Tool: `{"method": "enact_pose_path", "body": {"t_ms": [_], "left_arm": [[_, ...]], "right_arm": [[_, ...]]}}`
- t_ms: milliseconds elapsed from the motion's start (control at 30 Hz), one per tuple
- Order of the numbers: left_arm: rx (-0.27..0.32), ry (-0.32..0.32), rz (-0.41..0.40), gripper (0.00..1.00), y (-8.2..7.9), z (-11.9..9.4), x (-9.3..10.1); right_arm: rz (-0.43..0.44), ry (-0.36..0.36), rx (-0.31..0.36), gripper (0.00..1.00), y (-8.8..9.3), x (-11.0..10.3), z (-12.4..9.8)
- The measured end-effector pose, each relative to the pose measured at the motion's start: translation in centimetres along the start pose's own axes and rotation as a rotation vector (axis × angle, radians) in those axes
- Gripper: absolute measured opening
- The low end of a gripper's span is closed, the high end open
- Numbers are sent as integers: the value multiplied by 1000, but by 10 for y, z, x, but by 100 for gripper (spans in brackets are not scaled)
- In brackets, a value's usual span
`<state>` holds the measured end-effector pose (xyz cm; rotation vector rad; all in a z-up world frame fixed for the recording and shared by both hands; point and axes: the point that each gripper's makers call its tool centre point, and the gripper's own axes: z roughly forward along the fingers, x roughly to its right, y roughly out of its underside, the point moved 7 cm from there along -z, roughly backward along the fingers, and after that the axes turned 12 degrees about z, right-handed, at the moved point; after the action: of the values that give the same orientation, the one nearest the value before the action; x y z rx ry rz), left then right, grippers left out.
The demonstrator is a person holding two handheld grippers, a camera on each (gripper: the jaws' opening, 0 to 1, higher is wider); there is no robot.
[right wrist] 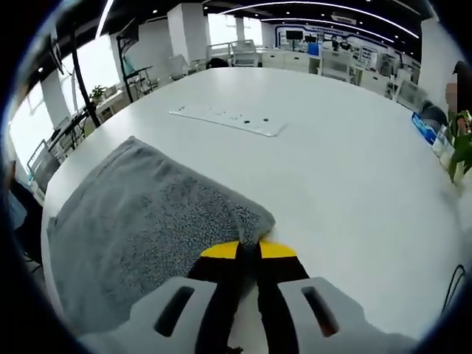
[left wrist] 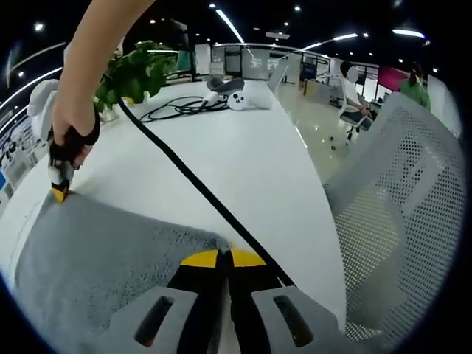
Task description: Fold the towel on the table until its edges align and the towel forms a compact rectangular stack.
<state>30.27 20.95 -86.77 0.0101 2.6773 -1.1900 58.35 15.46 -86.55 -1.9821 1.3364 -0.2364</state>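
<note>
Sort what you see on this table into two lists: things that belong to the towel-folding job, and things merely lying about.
Part of the job:
grey towel
left gripper, shut on a towel corner
right gripper, shut on another corner
white table

Lying about:
potted plant
black cable
power strip
mesh chair

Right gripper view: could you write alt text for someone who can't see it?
Yellow-tipped black tongs, closed, pinch the near corner of a grey terry towel lying flat on a round white table. A flat white power strip lies beyond it.
</note>
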Motion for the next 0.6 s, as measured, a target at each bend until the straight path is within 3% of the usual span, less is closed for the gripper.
{"method": "enact_pose_path", "body": {"t_ms": [200, 367, 600], "left_arm": [[-3, 15, 9, 3, 0, 0, -1], [-2, 16, 14, 3, 0, 0, -1], [3, 21, 12, 3, 0, 0, -1]], "right_arm": [[39, 27, -20, 14, -4, 1, 0], [146, 15, 62, 18, -14, 0, 1], [221, 48, 114, 13, -19, 9, 1]]}}
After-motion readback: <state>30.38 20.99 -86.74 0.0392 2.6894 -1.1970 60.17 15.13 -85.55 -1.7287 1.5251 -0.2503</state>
